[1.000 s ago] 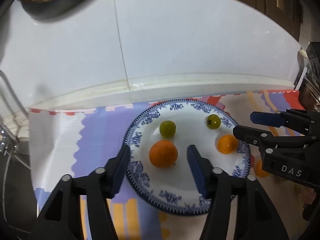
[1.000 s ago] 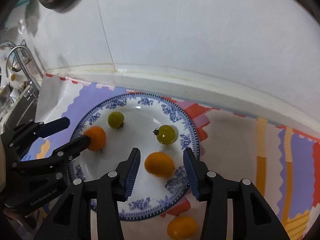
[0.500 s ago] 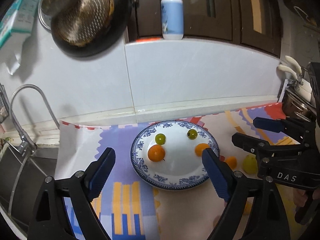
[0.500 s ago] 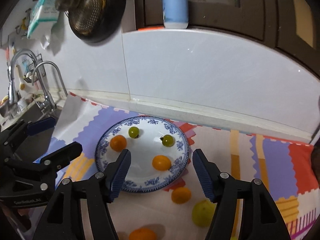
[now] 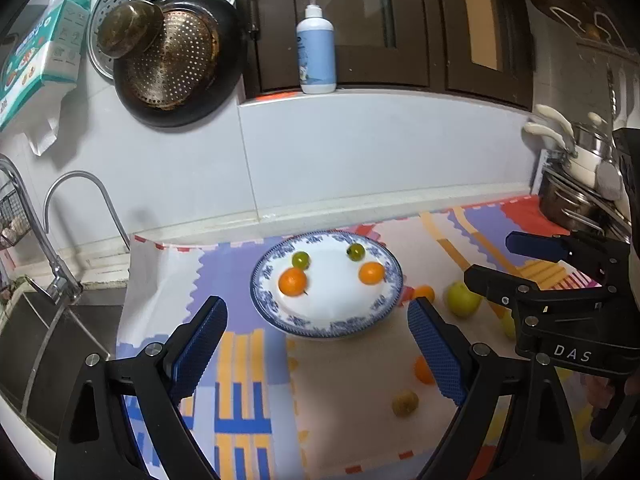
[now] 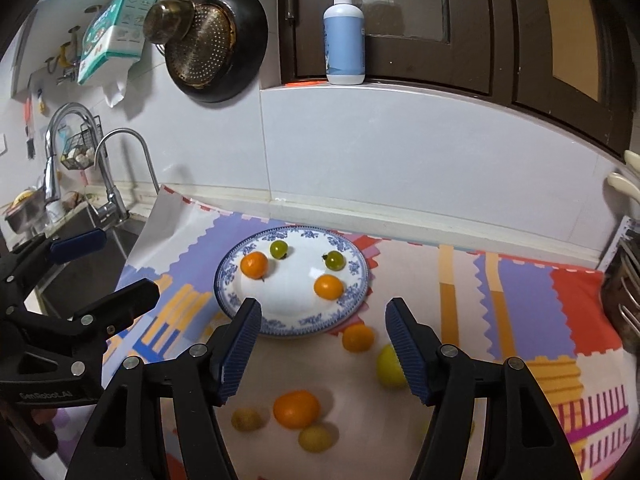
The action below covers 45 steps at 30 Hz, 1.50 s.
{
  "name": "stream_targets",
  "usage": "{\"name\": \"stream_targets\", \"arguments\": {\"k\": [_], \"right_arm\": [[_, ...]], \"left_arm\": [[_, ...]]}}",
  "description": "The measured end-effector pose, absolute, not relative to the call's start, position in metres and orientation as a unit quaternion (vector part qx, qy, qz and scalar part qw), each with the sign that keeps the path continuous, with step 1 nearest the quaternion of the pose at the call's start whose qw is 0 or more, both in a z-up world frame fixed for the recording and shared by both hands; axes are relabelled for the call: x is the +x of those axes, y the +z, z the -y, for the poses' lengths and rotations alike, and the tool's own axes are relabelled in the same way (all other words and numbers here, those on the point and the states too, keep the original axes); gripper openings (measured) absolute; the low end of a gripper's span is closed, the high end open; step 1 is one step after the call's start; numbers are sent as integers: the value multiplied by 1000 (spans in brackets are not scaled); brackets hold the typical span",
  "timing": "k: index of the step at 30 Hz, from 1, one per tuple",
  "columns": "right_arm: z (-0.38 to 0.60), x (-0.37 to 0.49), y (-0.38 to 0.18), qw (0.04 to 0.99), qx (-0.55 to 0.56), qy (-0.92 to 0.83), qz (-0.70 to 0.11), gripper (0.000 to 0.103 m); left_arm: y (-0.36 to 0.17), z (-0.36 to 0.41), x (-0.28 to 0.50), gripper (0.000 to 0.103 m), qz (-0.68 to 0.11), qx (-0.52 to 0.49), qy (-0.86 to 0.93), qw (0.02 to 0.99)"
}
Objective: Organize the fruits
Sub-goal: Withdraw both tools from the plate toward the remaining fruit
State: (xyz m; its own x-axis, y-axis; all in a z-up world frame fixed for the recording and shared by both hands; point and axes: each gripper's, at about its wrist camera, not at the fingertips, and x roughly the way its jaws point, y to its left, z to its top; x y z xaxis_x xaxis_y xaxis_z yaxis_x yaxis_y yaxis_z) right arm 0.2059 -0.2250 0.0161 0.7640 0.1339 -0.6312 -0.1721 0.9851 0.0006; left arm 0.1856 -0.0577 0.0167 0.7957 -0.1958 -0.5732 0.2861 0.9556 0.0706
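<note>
— Both grippers have pulled up and back from the plate since a second ago; the fruit each one straddled now sits on the plate, and far more of the kitchen shows. What's nearest?

— On the near part of the counter, a bright patchwork mat (image 6: 520, 292) with loose fruit on it: a large orange (image 6: 296, 409) between two small yellowish fruits (image 6: 247, 419) and (image 6: 315, 437), then a yellow-green fruit (image 6: 390, 366) and a smaller orange (image 6: 358, 337) just off the plate's near right rim.

— And the grippers?

— Left gripper (image 5: 316, 346) tilts downward over the mat's near left part, its jaws opening, already spread wide, nothing between the blue pads. Right gripper (image 6: 323, 346) tilts down likewise, jaws parted about halfway, released, gripping nothing. In the left view it reaches in from the right edge (image 5: 520, 264); in the right view the left one comes in from the left edge (image 6: 100, 268).

— The plate?

— Blue-rimmed white plate (image 5: 394, 284) toward the mat's back edge. Four fruits on it, apart from one another: an orange (image 5: 293, 282) at left with a small green one (image 5: 300, 259) just behind it, another orange (image 5: 371, 272) at right with a darker green one (image 5: 355, 251) behind that.

— Farther back?

— White tiled wall; a sink with a curved tap (image 6: 132, 160) off the counter's left end; pots (image 5: 576, 184) at the right end. Higher up, a dark pan with a strainer (image 5: 176, 68) hangs on the wall, and a blue pump bottle (image 5: 316, 48) stands on the ledge before dark cabinet doors.
</note>
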Motion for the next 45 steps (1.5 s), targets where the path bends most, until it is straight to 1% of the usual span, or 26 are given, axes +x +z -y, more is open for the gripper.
{"name": "stream_targets", "arguments": {"k": [10, 16, 21, 30, 33, 35, 37, 39, 41, 43, 45], "right_arm": [[229, 175, 2, 930, -53, 81, -353, 65], [229, 162, -17, 919, -62, 90, -378, 65], [228, 160, -39, 907, -64, 97, -404, 65], [229, 172, -77, 886, -67, 102, -448, 65], [230, 178, -86, 880, -60, 110, -459, 63], [230, 181, -91, 876, -59, 111, -465, 59], [231, 182, -95, 874, -57, 111, -469, 58], [232, 184, -98, 872, -54, 114, -473, 54], [232, 185, -100, 870, -53, 114, -477, 52], [232, 186, -100, 870, -53, 117, -475, 52], [232, 187, -101, 870, -53, 120, -476, 48]], "left_arm": [[-6, 65, 159, 93, -312, 95, -147, 934], [-28, 69, 152, 92, -332, 95, -162, 924], [-51, 73, 157, 92, -355, 93, -183, 912], [-84, 84, 176, 88, -400, 89, -221, 885], [-94, 89, 186, 83, -414, 91, -227, 877], [-99, 91, 190, 76, -419, 93, -228, 874], [-102, 94, 192, 74, -426, 92, -232, 870], [-105, 95, 194, 72, -430, 92, -235, 867], [-107, 97, 195, 65, -433, 88, -241, 864], [-109, 99, 196, 61, -437, 85, -243, 862], [-112, 101, 197, 57, -443, 83, -246, 858]]}}
